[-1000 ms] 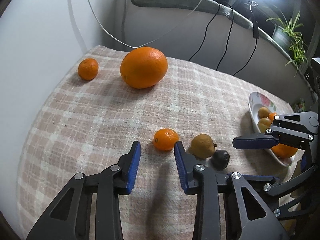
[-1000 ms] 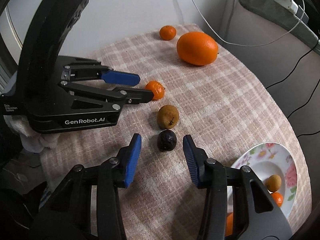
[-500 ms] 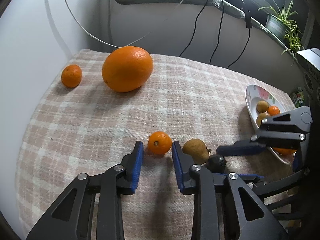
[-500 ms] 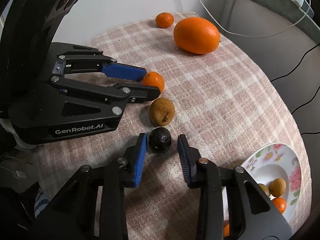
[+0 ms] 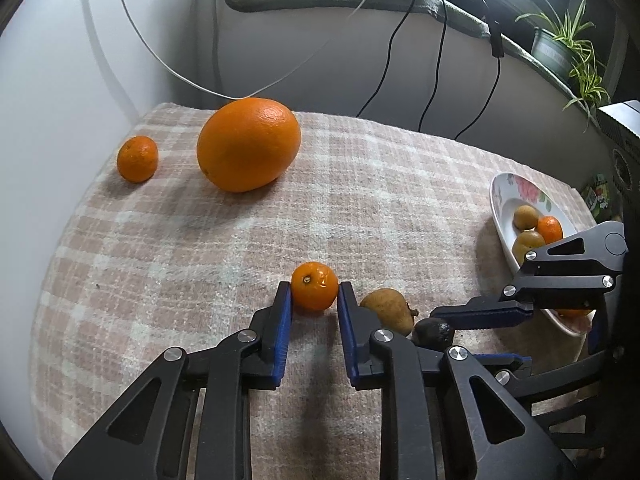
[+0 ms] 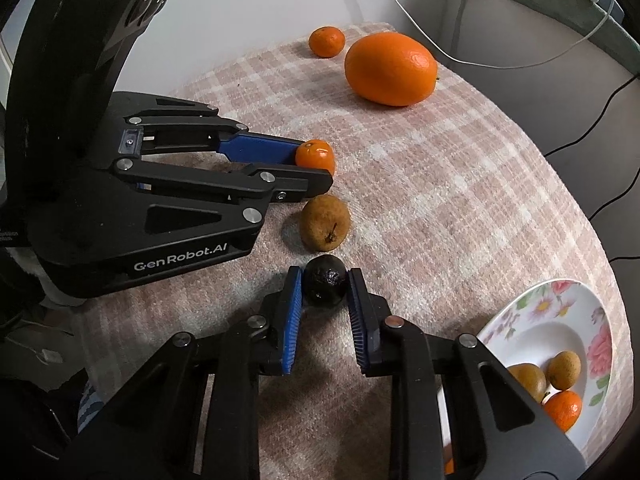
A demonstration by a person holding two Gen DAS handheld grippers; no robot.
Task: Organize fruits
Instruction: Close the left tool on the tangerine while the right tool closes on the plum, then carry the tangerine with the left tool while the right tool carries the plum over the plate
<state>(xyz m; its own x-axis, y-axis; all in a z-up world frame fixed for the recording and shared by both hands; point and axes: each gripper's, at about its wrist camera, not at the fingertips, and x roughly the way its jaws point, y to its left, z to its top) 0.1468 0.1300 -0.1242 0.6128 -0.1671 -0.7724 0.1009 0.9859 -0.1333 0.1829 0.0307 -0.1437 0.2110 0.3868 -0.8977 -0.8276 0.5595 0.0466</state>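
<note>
On the checked cloth a small mandarin sits between the blue pads of my left gripper, whose jaws are closing and press it from both sides. Right of it lies a brown fruit, untouched. In the right wrist view my right gripper is closing on a dark, wrinkled fruit, both pads against it. Both fruits still rest on the cloth. A flowered plate at the lower right holds two brown fruits and a mandarin.
A large orange and another small mandarin lie at the far left of the cloth by the wall. Cables hang behind the table. A potted plant stands at the back right. The two grippers are side by side, close together.
Both grippers have narrowed from open to pressing on their fruits: the left around the small mandarin, the right around the dark fruit. Both also edged forward toward them.
</note>
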